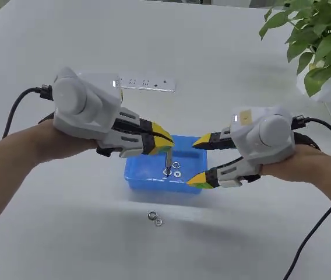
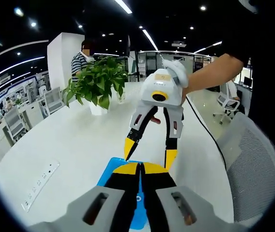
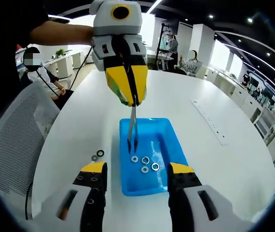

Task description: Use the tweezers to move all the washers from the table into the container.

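Now: left claw (image 3: 129,99) pinching tweezers (image 3: 131,126) | tips in container (image 3: 165,128) (four washers (image 3: 145,160) inside) | right claw (image 3: 137,167) spread

The container (image 3: 162,135) is bright blue, the counter (image 1: 212,52) white. Washers (image 3: 145,160) and tweezers (image 3: 131,130) are silver. The left hand-held gripper (image 1: 164,140) and right hand-held gripper (image 1: 197,162) are pale grey, tipped black and yellow.

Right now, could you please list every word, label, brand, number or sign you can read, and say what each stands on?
No text is readable in any view.
On the power strip: small dark marks, too small to read as lettering.
On the blue container: no print visible.
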Tool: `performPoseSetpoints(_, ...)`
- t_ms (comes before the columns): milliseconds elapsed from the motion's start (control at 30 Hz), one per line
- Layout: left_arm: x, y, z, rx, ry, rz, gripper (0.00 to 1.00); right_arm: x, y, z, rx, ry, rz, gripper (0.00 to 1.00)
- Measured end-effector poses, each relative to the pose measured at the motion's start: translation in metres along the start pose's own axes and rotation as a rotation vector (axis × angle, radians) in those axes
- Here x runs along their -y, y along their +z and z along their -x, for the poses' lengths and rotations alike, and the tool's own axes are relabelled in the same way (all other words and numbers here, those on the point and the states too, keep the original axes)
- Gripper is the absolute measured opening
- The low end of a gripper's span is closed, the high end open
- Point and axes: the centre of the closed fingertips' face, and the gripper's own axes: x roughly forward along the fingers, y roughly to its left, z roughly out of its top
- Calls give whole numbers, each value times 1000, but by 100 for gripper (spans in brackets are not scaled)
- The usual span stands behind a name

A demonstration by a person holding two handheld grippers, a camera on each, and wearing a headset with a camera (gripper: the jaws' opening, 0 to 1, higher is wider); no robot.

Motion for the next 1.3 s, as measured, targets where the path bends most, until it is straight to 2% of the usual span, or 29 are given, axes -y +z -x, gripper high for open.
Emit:
performPoseSetpoints(367, 9, 9, 9, -7, 8, -2, 5, -9, -15, 19, -11, -67, -63, 69)
performPoseSetpoints(733, 21, 22, 17, 7, 2, -5, 5, -18, -21, 27, 32, -121, -149, 90)
performPoseSetpoints(933, 31, 20, 18, -4, -10, -6, 5, -21, -20, 32, 58, -148, -167, 100)
performPoseSetpoints(1300, 49, 11, 15, -12, -25, -1, 5, -34, -25, 34, 56, -152, -183, 100)
